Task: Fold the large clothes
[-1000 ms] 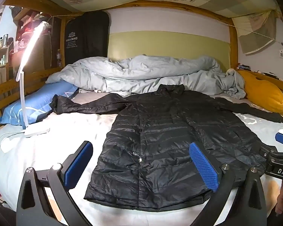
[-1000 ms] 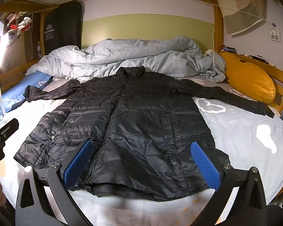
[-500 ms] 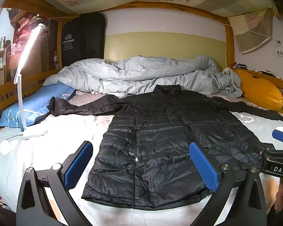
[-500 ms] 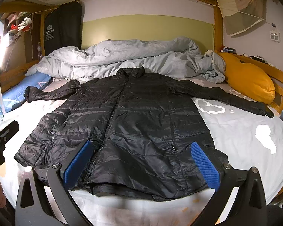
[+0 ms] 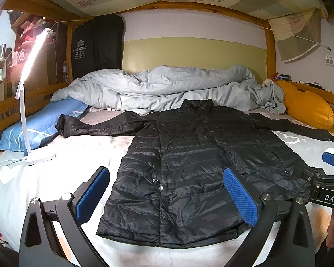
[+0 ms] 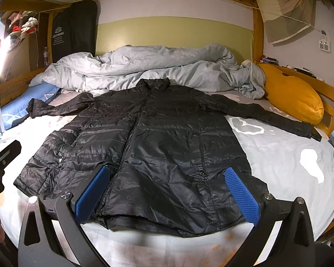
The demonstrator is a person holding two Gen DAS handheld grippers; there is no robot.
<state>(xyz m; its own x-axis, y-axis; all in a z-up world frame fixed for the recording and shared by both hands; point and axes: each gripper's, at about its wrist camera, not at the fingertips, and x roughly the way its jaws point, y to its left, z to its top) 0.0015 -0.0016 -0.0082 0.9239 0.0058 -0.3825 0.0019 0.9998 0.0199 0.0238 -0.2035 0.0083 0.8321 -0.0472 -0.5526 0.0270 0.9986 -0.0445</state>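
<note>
left wrist view: black puffer jacket [image 5: 196, 162] spread flat on the bed [image 5: 55, 173], front up, collar far, hem near, sleeves out left and right. left gripper [image 5: 165, 194] above the near hem, fingers [image 5: 240, 198] wide apart — holding nothing. lit lamp [image 5: 27, 84] at left.

right wrist view: same jacket [image 6: 158, 138] centred, grey duvet [image 6: 149, 71] beyond the collar, yellow pillow [image 6: 294, 95] far right. right gripper [image 6: 167, 194] over the hem — fingers [image 6: 241, 194] spread, empty.
</note>
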